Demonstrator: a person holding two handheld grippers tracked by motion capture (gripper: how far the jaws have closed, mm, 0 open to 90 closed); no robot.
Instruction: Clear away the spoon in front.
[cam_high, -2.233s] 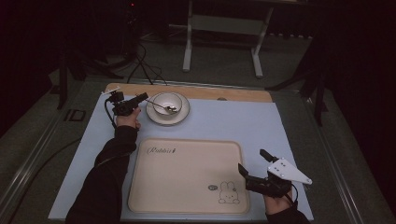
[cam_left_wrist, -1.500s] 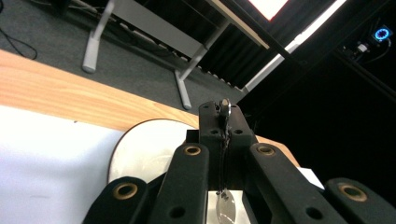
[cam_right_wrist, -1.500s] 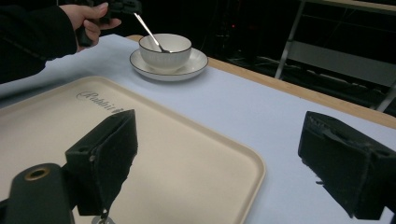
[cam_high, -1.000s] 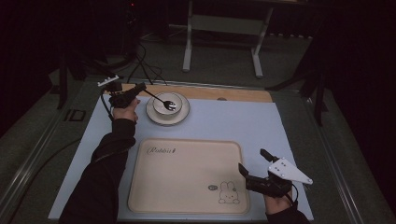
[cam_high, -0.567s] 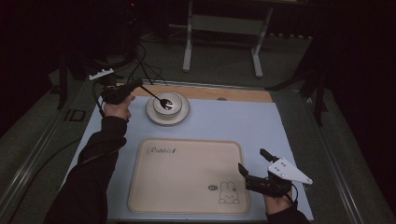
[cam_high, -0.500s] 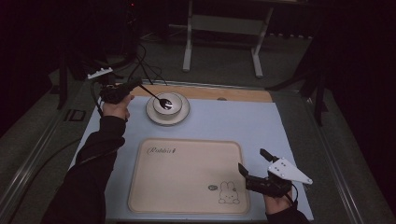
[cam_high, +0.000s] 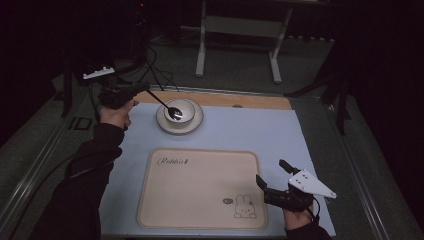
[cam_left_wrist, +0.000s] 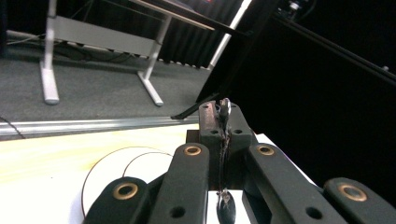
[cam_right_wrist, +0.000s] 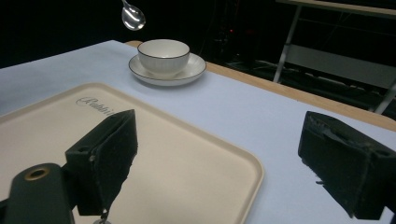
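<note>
Spoon first: the slim dark metal spoon (cam_high: 162, 102) is pinched by its handle in our left gripper (cam_high: 131, 91), whose jaws are pressed together on it. From the high view its bowl hangs out beyond the jaw tips, over the white ceramic cup (cam_high: 180, 111) on its white saucer (cam_high: 165, 120). Our right gripper (cam_high: 272, 181) rests with jaws spread and nothing between them, beside the cream rectangular tray with a rabbit print (cam_high: 200, 185).

Along the left gripper's own jaws (cam_left_wrist: 223, 128), the spoon handle (cam_left_wrist: 224, 108) stands clamped between the pads, with the saucer (cam_left_wrist: 100, 172) below and to one side.

Past the right gripper's wide jaws (cam_right_wrist: 219, 154), the spoon bowl (cam_right_wrist: 133, 17) floats clear above the cup (cam_right_wrist: 164, 56).

We judge the step in hand is lifting the spoon out of the cup; next it calls for carrying it level toward the tray (cam_right_wrist: 187, 186) without loosening the pinch.
</note>
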